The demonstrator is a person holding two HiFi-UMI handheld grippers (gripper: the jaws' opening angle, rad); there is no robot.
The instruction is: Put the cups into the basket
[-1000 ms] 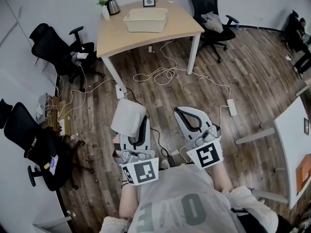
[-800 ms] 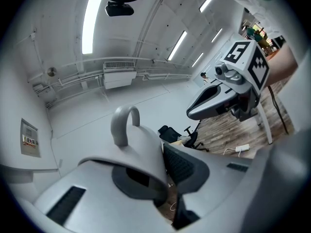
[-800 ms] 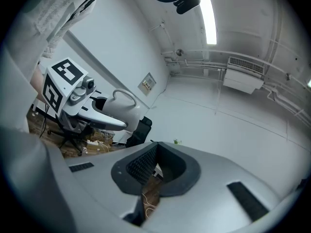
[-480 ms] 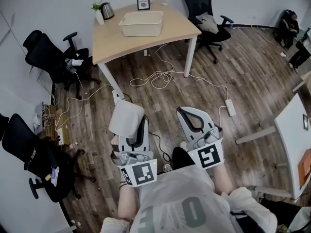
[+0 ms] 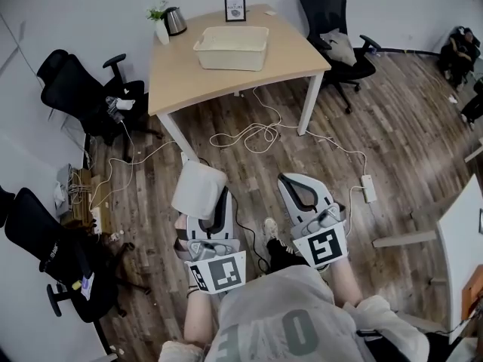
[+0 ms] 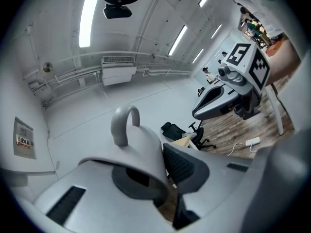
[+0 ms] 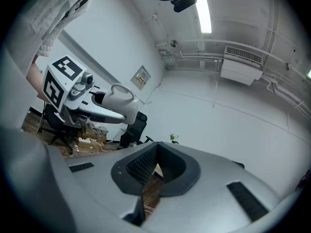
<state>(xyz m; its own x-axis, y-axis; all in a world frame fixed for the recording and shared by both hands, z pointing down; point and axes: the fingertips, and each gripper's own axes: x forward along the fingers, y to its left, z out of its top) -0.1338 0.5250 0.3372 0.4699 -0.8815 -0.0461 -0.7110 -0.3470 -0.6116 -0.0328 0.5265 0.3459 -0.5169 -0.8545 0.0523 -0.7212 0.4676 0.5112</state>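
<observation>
In the head view my left gripper (image 5: 216,200) is held over the wooden floor, shut on a white cup (image 5: 198,188) that lies tilted against its jaws. The left gripper view shows the cup (image 6: 138,152) with its handle up, pinched at the rim by my left gripper (image 6: 164,165). Beside it, my right gripper (image 5: 300,194) is shut with nothing in it; its jaws meet in the right gripper view (image 7: 154,173). The cream basket (image 5: 231,47) stands on the light wood table (image 5: 181,74), far ahead of both grippers.
A kettle (image 5: 175,21), a small plant (image 5: 160,19) and a picture frame (image 5: 235,8) stand at the table's back. Black office chairs stand left (image 5: 83,85), lower left (image 5: 53,240) and behind the table (image 5: 339,40). Cables (image 5: 249,133) and a power strip (image 5: 369,188) lie on the floor.
The table and basket sit slightly lower and larger in the head view. Both grippers keep the same pose, and the left still holds the cup.
</observation>
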